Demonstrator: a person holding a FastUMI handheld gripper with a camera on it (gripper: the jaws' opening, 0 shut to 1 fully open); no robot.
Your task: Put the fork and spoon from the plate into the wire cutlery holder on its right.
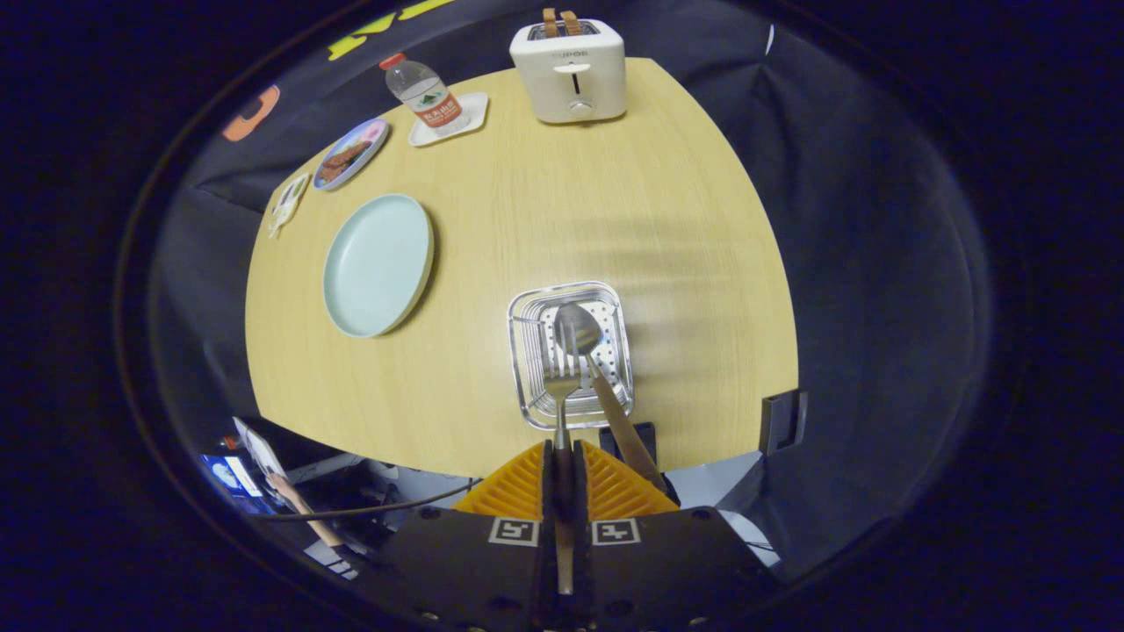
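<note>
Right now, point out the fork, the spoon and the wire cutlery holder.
fork [560,383]: gripper view, neck below its tines.
spoon [577,327]: gripper view, middle of its bowl.
wire cutlery holder [518,351]: gripper view, its left rim.

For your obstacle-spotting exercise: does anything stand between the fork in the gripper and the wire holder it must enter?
Nothing outside blocks it. The gripper is shut on the fork, held above the wire holder. Only the spoon already stands inside, beside the tines.
</note>
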